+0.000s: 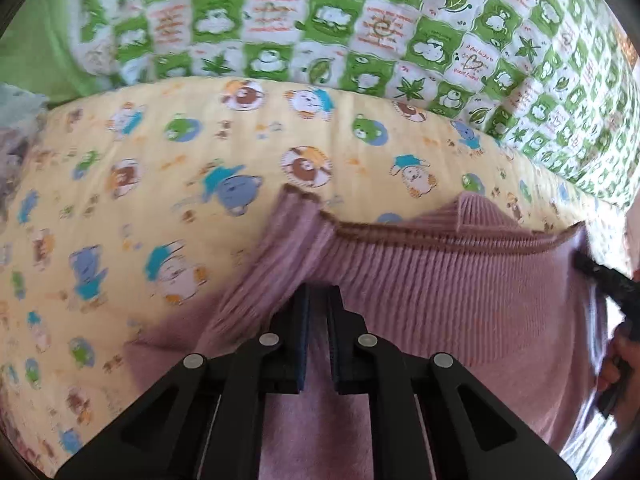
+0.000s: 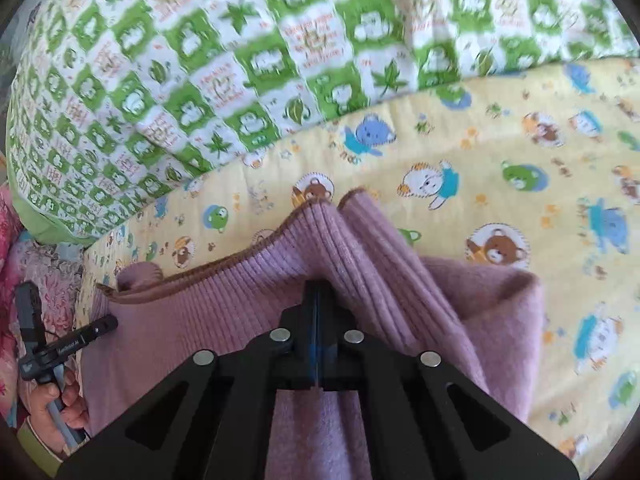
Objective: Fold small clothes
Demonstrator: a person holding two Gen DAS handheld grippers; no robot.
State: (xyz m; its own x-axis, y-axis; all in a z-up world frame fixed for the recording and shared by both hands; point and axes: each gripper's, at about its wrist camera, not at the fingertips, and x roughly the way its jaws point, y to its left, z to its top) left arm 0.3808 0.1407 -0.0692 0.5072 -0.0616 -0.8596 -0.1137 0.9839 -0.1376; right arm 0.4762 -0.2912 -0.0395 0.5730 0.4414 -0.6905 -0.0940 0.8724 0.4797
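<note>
Left tongs [image 1: 319, 300]: nearly closed, fingers pinching the ribbed hem of the mauve knit garment [image 1: 440, 292], a thin gap between the blue pads [image 1: 304, 320]. Right tongs [image 2: 318, 300]: fully closed on the same ribbed hem, pads pressed together, cloth bunched up into a ridge just ahead of the fingertips. Garment [image 2: 180, 320] stretched between both tongs, brown-trimmed edge [image 1: 420, 232] running across from one grip to the other, lower part draped toward the cameras and covering the near part of the yellow cartoon-print sheet [image 1: 120, 200]. Sheet spread over the bed, printed with bears, frogs and blue animals. Beyond its far edge, a green-and-white checked quilt [image 2: 200, 60] with leaf and animal squares, heaped along the far side of the bed. Pink floral fabric [image 2: 48, 280] at the bed's edge beside the left hand [image 2: 56, 404], seen from the right wrist camera gripping the handle of its tool. Right hand [image 1: 616, 360] only partly visible at the border of the left wrist view. Both views somewhat blurred.
</note>
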